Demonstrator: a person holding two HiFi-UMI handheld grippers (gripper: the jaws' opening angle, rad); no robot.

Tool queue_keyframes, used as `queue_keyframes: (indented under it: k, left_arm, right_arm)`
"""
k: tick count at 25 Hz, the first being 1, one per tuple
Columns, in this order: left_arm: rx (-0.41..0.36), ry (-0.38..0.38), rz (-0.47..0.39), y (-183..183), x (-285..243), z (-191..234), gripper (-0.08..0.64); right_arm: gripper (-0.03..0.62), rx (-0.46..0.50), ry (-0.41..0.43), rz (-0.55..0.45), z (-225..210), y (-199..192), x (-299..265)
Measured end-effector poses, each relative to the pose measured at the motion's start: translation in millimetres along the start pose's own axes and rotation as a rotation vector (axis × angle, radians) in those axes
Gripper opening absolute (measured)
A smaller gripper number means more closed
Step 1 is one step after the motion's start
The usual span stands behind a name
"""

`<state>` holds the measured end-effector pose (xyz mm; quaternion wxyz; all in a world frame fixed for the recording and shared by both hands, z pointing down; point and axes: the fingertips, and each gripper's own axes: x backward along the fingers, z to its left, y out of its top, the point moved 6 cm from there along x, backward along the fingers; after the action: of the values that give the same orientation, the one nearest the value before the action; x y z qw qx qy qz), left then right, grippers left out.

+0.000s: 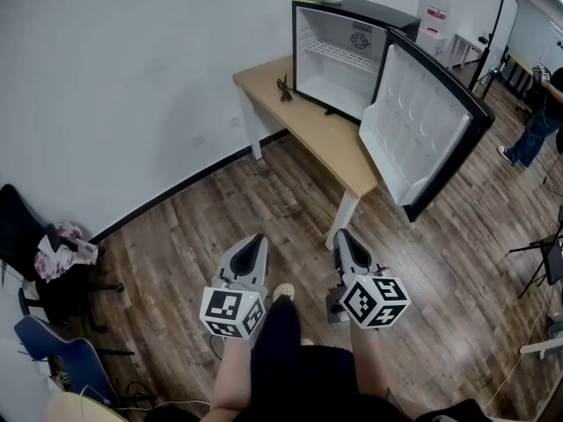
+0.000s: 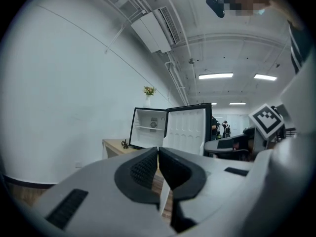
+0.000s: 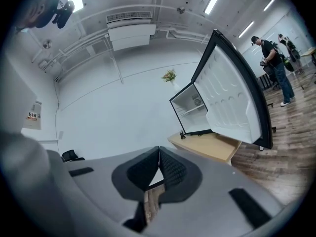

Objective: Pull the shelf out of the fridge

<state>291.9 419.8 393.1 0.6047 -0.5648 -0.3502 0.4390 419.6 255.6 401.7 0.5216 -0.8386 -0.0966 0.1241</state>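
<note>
Holding the grey left gripper point(image 1: 257, 238) and the grey right gripper point(image 1: 341, 234) low in front of us, we are carrying both pairs of jaws pressed together with nothing between them. We are standing on the brown wood-plank floor point(image 1: 264, 183), well apart from the light wooden table point(image 1: 303, 117) that is bearing the small black fridge point(image 1: 365, 9). Its white-lined door point(image 1: 418, 121) is hanging wide open on the right. The white wire shelf point(image 1: 339, 54) is sitting inside the white cavity, about halfway up, its long axis running across from wall to wall, ahead and to the right of both grippers. We are judging the right gripper slightly nearer, though the door is standing on its side, so the left one is getting the clearer line in
</note>
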Motion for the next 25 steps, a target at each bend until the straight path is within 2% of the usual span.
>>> queue_keyframes:
  k: [3,14,25]
  left_arm:
    - [0.027,-0.001,-0.011,1.8,-14.6,11.9,0.011]
    - [0.010,0.002,-0.006,16.8,-93.8,59.6,0.011]
    - [-0.010,-0.049,-0.011,41.8,-175.7,114.6,0.011]
  right_arm:
    - [-0.008,0.013,-0.004,0.000,-2.6,5.9,-14.6]
    - [-0.008,0.012,-0.015,0.015,-28.7,30.0,-93.9]
    - [-0.008,-0.007,0.007,0.005,-28.8,57.5,-191.2]
